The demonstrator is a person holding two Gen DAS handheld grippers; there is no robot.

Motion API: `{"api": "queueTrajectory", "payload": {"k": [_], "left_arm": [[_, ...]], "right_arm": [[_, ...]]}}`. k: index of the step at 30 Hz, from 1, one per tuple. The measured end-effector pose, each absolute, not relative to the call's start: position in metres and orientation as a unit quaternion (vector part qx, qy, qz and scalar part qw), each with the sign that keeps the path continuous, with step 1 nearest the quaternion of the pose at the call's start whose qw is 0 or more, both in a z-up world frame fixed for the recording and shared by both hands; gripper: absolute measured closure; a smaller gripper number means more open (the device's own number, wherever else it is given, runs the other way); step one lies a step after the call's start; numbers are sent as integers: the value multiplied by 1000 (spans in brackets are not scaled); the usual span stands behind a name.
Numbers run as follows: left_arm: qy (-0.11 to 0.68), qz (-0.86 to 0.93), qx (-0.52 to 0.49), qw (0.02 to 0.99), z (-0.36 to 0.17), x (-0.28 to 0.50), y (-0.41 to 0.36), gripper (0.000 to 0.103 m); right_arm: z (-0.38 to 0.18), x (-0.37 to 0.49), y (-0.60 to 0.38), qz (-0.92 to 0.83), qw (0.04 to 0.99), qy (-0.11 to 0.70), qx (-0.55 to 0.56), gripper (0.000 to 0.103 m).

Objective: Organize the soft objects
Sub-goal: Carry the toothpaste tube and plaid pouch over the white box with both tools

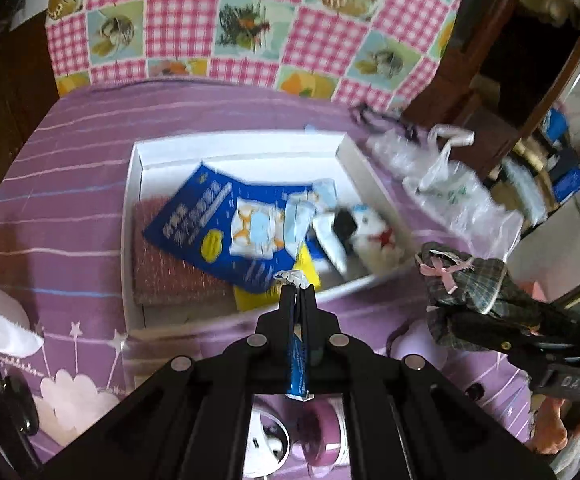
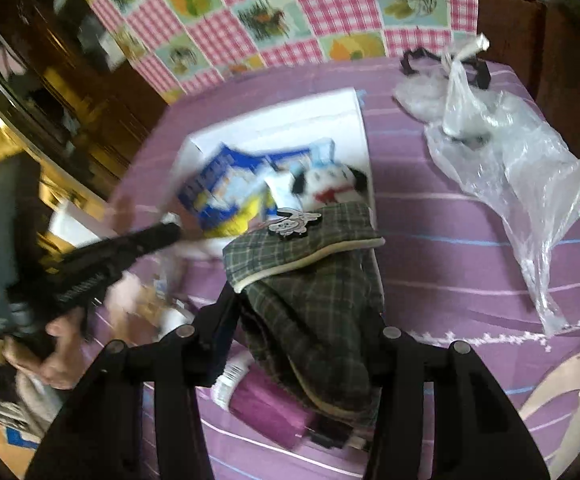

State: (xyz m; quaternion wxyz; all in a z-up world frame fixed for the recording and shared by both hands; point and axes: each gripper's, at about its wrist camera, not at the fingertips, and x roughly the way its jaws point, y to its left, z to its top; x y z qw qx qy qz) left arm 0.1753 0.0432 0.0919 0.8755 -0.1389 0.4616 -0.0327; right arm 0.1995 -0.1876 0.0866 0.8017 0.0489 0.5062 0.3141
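Fingers of our left gripper (image 1: 298, 286) press together on a thin blue packet (image 1: 297, 364), pinching it edge-on just short of the white box (image 1: 134, 184). Our right gripper (image 2: 305, 312) pinches a bundled plaid cloth (image 2: 309, 280) between its fingers, the cloth bulging past the tips over the box's near corner. Beyond the tips, inside the box, lie a blue package (image 1: 226, 224) and a white plush dog (image 2: 329, 184). Farther right, a clear plastic bag (image 2: 509, 168) sprawls on the purple bed cover (image 2: 429, 264).
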Motion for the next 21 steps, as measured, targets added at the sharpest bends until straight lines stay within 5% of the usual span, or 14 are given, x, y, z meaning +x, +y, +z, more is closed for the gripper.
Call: {"api": "queueTrajectory", "payload": {"k": [21], "left_arm": [[384,20,-227,895,24,214,109,102]], "right_arm": [[96,205,-177,335,830,418,157,53]]}}
